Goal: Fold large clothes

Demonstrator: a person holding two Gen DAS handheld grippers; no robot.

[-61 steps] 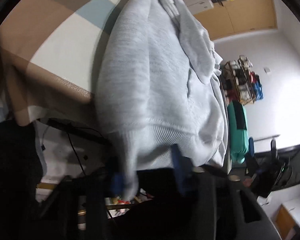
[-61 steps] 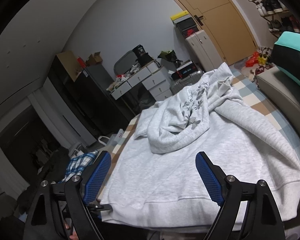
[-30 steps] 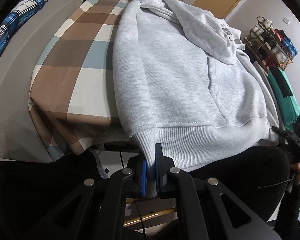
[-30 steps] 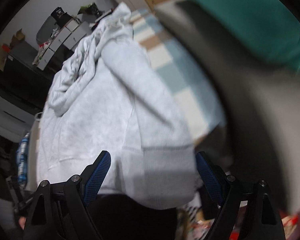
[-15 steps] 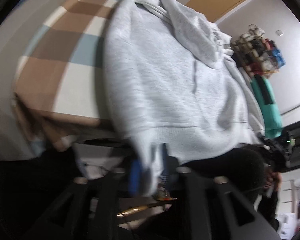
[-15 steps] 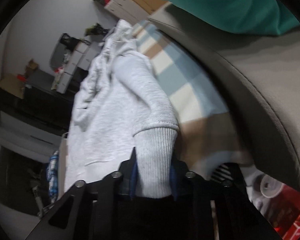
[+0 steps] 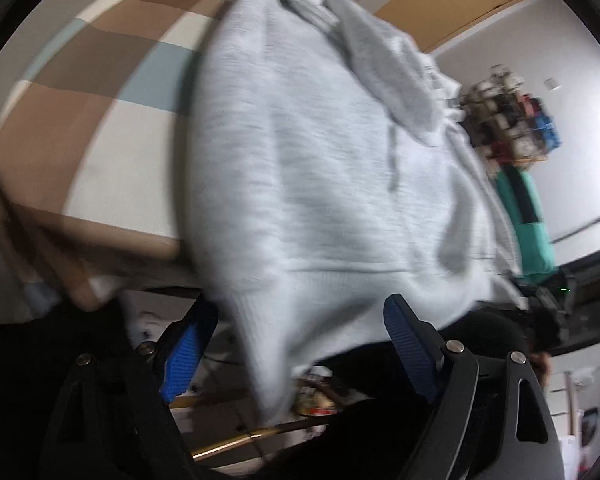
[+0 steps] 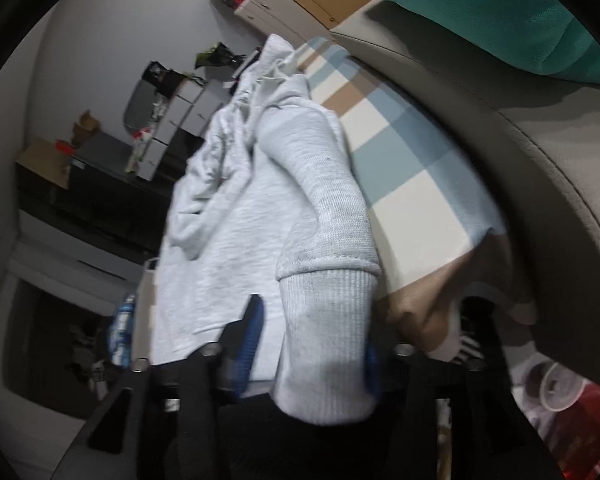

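A light grey hoodie (image 7: 320,168) is spread on a bed covered by a checked sheet (image 7: 100,128), its ribbed hem hanging over the near edge. No fold is seen yet; sleeves and hood are bunched at the far end, so nearly all folding is judged to remain. The left hand-held gripper (image 7: 296,344) has just been opened wide, the hem corner hanging loose between its jaws. The right hand-held gripper (image 8: 308,352) has just been opened partway around a ribbed cuff (image 8: 328,340), apparently unpinched.
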